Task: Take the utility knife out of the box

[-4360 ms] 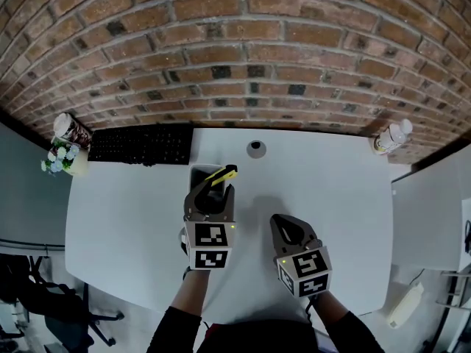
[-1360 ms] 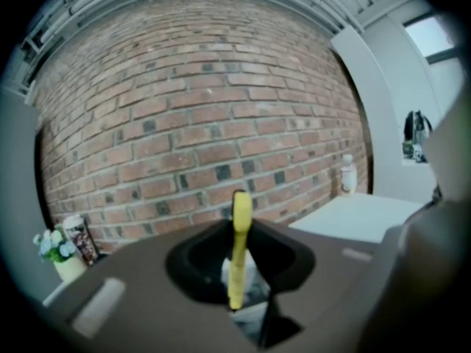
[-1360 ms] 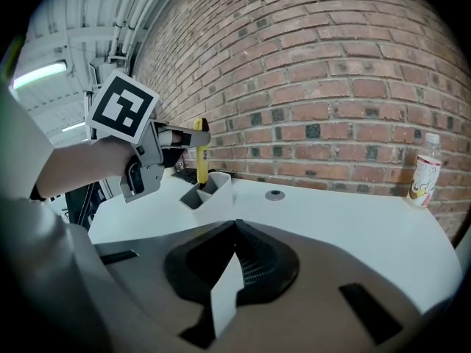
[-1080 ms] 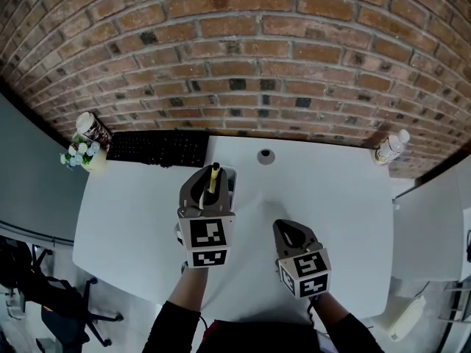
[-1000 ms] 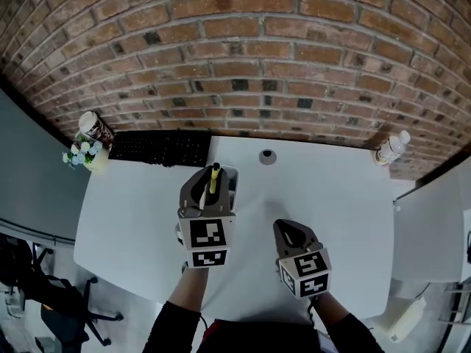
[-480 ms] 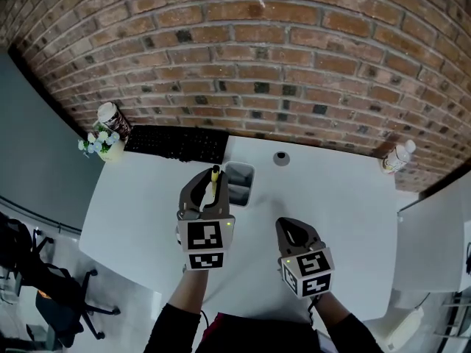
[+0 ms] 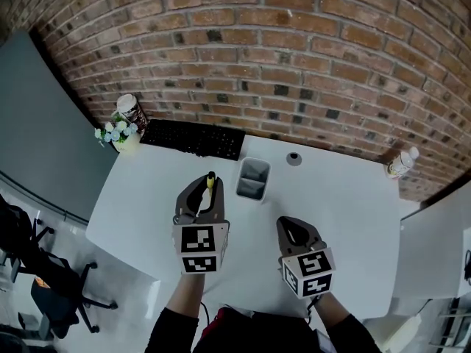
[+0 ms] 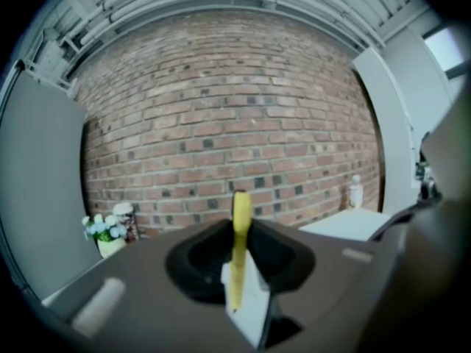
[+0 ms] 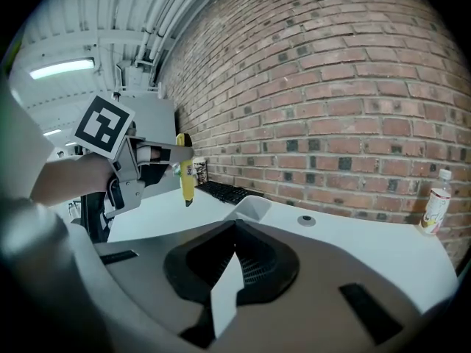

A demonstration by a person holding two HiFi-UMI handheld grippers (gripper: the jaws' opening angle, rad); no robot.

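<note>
The yellow utility knife (image 7: 210, 182) stands upright between the jaws of my left gripper (image 7: 209, 191), which is shut on it above the white table (image 7: 147, 197). The knife is clear of the grey box (image 7: 252, 179), which stands open-topped just to its right. In the left gripper view the knife (image 8: 238, 245) rises from between the pads against the brick wall. The right gripper view shows the knife (image 9: 185, 175) held in the left gripper (image 9: 158, 153), left of the box (image 9: 250, 207). My right gripper (image 7: 292, 234) hovers lower right, shut and empty.
A black keyboard (image 7: 193, 138) lies at the table's back left, beside a flower pot (image 7: 116, 135) and a cup (image 7: 130, 109). A small round grey disc (image 7: 294, 157) and a bottle (image 7: 401, 163) sit toward the back right. An office chair (image 7: 33, 285) stands left of the table.
My left gripper has carried the knife to the left and slightly up, away from the box, which now shows whole to its right. The right gripper rose a little.
</note>
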